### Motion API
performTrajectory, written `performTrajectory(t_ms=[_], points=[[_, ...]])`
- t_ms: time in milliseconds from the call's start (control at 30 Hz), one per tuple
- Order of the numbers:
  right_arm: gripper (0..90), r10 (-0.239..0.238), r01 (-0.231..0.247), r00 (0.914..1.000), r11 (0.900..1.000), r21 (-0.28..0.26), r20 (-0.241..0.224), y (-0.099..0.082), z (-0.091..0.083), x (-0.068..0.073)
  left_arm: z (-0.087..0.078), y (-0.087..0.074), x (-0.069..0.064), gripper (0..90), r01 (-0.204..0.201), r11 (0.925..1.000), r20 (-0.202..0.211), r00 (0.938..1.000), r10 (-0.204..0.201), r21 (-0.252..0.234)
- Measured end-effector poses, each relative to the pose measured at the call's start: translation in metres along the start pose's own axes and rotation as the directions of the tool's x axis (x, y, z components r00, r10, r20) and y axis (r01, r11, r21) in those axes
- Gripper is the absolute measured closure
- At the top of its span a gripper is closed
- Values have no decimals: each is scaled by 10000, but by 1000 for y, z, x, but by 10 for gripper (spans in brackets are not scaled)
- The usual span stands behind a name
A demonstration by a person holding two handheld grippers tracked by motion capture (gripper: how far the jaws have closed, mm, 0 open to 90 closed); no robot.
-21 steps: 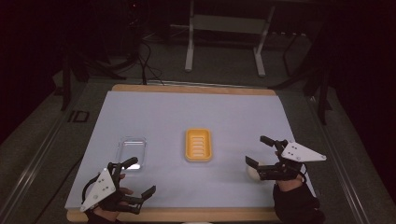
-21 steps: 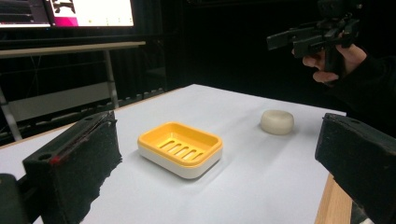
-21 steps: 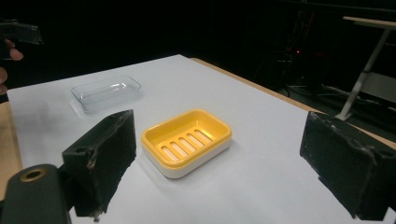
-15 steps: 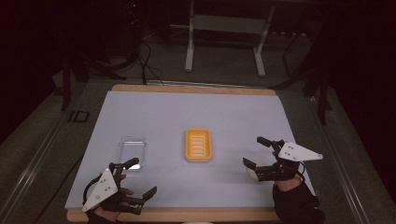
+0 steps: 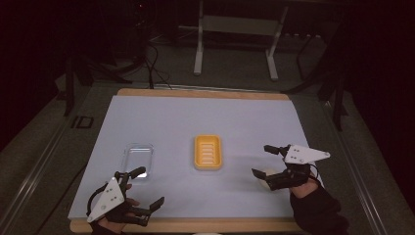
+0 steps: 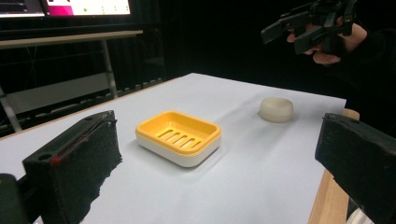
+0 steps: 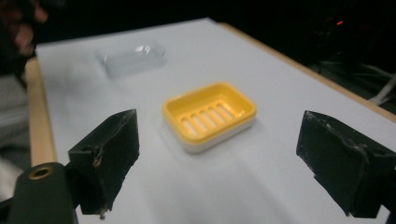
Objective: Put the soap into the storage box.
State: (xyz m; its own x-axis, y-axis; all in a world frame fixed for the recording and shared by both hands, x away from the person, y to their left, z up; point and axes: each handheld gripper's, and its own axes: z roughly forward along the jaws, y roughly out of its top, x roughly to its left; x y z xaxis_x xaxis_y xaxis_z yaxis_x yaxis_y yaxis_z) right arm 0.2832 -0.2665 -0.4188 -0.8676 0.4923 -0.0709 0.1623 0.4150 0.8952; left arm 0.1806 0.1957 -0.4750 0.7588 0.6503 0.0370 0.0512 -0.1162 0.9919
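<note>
Dim room you worked in, dark floor, grey metal table frame behind, lit monitor.

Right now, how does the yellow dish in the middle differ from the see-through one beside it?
The yellow soap dish is opaque, with drain slots in its floor and a white base; the clear lid is transparent and has no slots that I can make out. The yellow dish sits at the table's middle, the clear lid nearer the left gripper. Both are rounded rectangles lying flat.
</note>
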Motion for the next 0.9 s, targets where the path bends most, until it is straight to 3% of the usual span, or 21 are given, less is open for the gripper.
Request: performTrajectory(t_ms=[33, 133, 233, 267, 300, 367, 500, 533, 567, 633, 667, 800, 833, 867, 900], points=[[130, -112, 112, 9999, 9993, 349, 3, 2, 0, 0, 0, 0, 0, 1, 7, 10000, 1, 10000, -7, 15], [109, -221, 302, 9975, 9920, 1222, -673, 6, 1, -3, 0, 0, 0, 1, 13, 10000, -3, 10000, -13, 34], [102, -320, 452, 9959, 9864, 1579, -852, 8, 2, -3, 0, 0, 0, 1, -1, 10000, 4, 10000, 1, 83], [97, -506, 720, 9936, 9727, 2208, -1009, 10, 4, -3, 1, -1, 0, 1, -7, 9999, 11, 10000, 7, 103], [97, -506, 720, 9936, 9727, 2208, -1009, 10, 4, -3, 1, -1, 0, 1, -7, 9999, 11, 10000, 7, 103], [97, -446, 823, 9893, 9570, 2782, -1391, 12, 6, -3, 1, -1, 0, 1, -5, 9999, 34, 10000, 5, 120], [96, -523, 952, 9879, 9476, 3050, -1459, 13, 6, -4, 1, -1, 0, 1, -8, 9999, 40, 10000, 7, 130], [96, -566, 1094, 9853, 9336, 3412, -1609, 14, 5, -5, 1, -1, 0, 1, -13, 9999, 47, 10000, 12, 147], [96, -566, 1094, 9853, 9336, 3412, -1609, 14, 5, -5, 1, -1, 0, 1, -13, 9999, 52, 10000, 12, 162], [96, -575, 1149, 9852, 9207, 3729, -1616, 15, 4, -5, 1, -1, 0, 1, -12, 9998, 68, 10000, 10, 188], [96, -427, 1131, 9828, 9083, 4027, -1797, 14, 4, -6, 2, -1, 0, 1, -31, 9998, 82, 10000, 29, 201], [95, -338, 1182, 9824, 8741, 4711, -1837, 14, 4, -8, 2, -1, -1, 1, -48, 9997, 94, 9999, 46, 238], [95, -338, 1182, 9824, 8741, 4711, -1837, 14, 4, -8, 2, -1, 0, 1, -42, 9997, 92, 9999, 39, 240], [95, -434, 1272, 9832, 8597, 4946, -1773, 13, 4, -9, 2, -1, 0, 1, -33, 9997, 96, 9999, 30, 262], [95, -434, 1272, 9832, 8597, 4946, -1773, 13, 4, -9, 2, -1, 0, 1, -33, 9997, 96, 9999, 30, 262]])
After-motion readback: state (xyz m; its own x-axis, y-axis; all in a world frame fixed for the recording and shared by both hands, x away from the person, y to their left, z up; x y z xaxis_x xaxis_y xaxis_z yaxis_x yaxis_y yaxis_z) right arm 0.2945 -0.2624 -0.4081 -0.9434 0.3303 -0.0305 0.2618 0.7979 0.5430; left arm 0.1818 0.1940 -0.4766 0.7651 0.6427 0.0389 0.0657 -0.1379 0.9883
